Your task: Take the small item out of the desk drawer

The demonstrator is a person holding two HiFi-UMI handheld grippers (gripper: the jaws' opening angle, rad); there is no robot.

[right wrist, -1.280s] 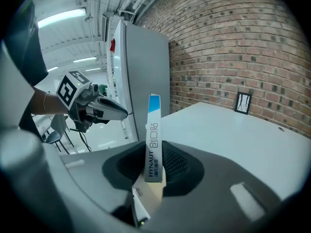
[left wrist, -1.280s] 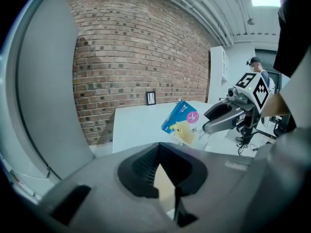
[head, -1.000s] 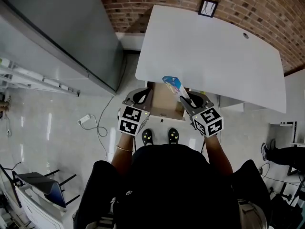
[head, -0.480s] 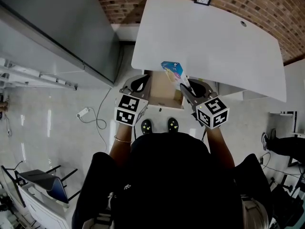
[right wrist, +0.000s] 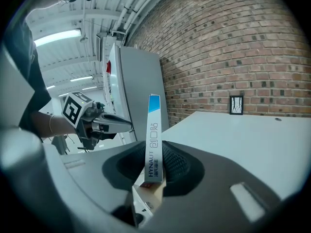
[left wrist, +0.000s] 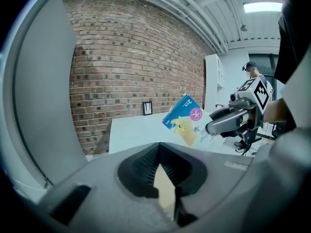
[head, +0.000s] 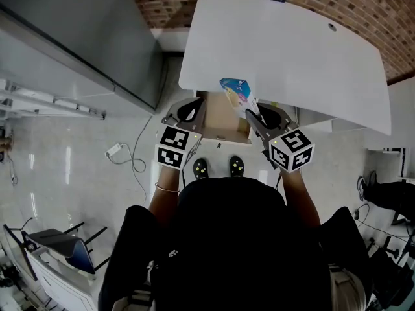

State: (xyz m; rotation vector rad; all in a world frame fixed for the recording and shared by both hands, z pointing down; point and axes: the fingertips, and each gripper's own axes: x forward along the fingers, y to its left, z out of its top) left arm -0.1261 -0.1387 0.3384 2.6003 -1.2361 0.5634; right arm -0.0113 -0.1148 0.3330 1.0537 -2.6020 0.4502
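Pinched only at its lower end by the right gripper [right wrist: 154,171], the box [right wrist: 153,130] may slip into the drawer [head: 224,127]; the left gripper [left wrist: 163,174] is closed, empty.

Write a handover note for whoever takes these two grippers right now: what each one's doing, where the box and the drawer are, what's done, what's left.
Left gripper: shut, nothing in it, beside the left side of the open drawer.
Right gripper: shut on the small blue box, gripped near its lower end.
The box is up out of the drawer, in the air by the front edge of the white desk.
Done: drawer open, box lifted out.
Left: probably set the box on the desk and let go. The drawer may need closing.
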